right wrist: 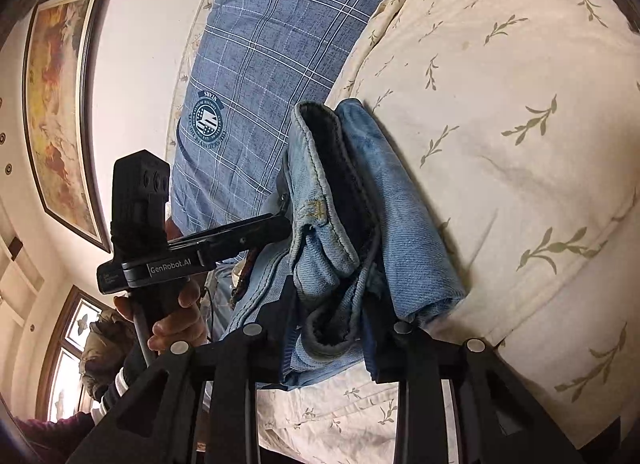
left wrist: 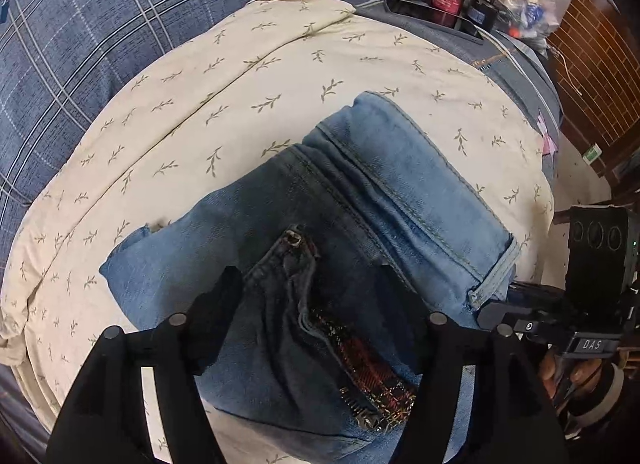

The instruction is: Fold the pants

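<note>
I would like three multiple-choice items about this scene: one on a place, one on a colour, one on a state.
1. What do the folded jeans lie on?
A. a cream quilt with a leaf print
B. a bare wooden floor
C. a glass table

2. What colour is the checked bedding next to the quilt?
A. red
B. blue
C. green

3. How does the left hand-held gripper stand over the jeans?
A. open, fingers either side of the zipper
B. shut on a pillow
C. out of view

Key: 1 A, leaf-printed cream cloth surrounds the denim; 2 B, blue fabric with white lines; 3 A, a wide gap shows between the black fingers.
</note>
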A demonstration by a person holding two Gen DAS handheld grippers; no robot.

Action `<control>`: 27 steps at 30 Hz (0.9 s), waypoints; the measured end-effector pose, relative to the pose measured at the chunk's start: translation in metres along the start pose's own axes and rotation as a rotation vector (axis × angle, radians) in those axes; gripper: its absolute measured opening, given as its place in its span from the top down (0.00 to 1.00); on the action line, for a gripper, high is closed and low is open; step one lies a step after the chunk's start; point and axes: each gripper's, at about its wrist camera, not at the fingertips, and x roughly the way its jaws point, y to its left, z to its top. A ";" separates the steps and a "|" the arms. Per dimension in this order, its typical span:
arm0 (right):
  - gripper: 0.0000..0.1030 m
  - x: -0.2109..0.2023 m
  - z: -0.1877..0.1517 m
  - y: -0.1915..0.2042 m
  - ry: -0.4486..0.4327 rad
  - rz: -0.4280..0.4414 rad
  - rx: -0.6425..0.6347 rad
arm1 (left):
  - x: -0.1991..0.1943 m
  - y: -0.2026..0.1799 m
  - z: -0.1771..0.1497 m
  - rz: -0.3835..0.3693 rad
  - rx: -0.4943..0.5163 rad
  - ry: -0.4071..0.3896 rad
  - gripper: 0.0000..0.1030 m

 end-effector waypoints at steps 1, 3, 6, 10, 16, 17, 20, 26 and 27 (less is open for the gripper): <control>0.73 0.001 0.001 0.000 -0.001 0.000 0.000 | 0.000 -0.001 0.001 0.005 -0.002 -0.002 0.34; 0.72 0.001 0.001 0.000 0.000 0.000 0.001 | -0.002 -0.001 -0.001 0.030 0.001 -0.008 0.32; 0.72 0.001 0.000 0.000 0.000 0.002 0.003 | -0.005 -0.002 -0.003 0.058 0.008 -0.023 0.30; 0.72 0.001 0.000 0.000 0.000 0.003 0.005 | -0.007 -0.002 -0.005 0.084 0.014 -0.033 0.30; 0.66 -0.001 0.001 -0.001 0.009 0.026 0.027 | -0.010 -0.001 -0.005 0.141 0.022 -0.033 0.29; 0.62 -0.002 0.001 -0.001 0.012 0.034 0.036 | -0.010 -0.001 -0.005 0.155 0.026 -0.033 0.29; 0.40 -0.007 0.000 0.003 0.002 0.067 0.069 | -0.013 0.000 -0.003 0.191 0.050 -0.031 0.28; 0.25 -0.019 -0.004 0.017 -0.023 0.088 0.053 | -0.032 0.028 0.027 0.142 -0.011 -0.061 0.23; 0.25 -0.018 -0.004 0.017 -0.023 0.083 0.053 | -0.031 0.039 0.035 0.104 -0.046 -0.057 0.18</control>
